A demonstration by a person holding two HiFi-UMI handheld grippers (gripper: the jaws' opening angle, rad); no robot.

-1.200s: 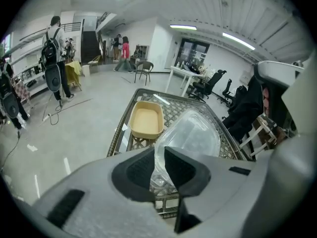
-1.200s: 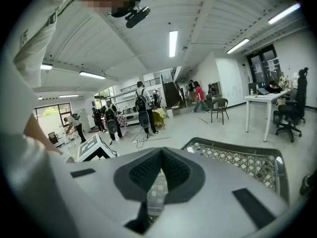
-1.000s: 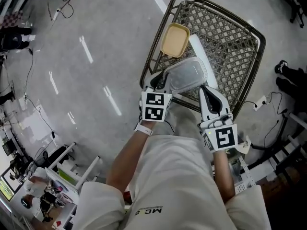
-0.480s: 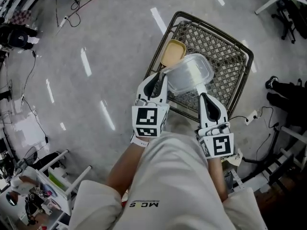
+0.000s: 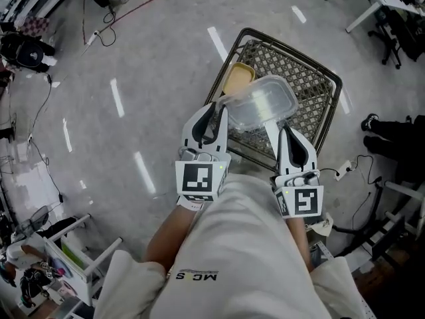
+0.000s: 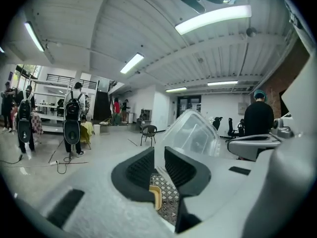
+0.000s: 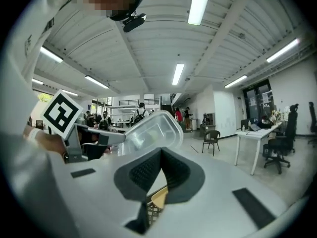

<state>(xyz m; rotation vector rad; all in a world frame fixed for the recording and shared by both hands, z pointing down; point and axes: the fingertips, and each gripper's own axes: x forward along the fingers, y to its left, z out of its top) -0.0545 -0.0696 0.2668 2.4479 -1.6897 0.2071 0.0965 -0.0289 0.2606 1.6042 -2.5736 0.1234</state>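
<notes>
Brown lattice-top metal table; above it hangs the clear rectangular plastic container, near the yellow plastic tray. Your left gripper clamps its rim; your right gripper is closed, empty. Pick-up looks done; placement likely remains.

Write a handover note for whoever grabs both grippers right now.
Left gripper: shut on the rim of the clear plastic container, holding it in the air over the mesh table.
Right gripper: jaws together, nothing seen between them, tips close to the container's near corner.
Yellow tray: on the table by its left edge, partly behind the container.
Done: container is off the table.
Left: probably setting it down somewhere; the destination is not shown.
</notes>
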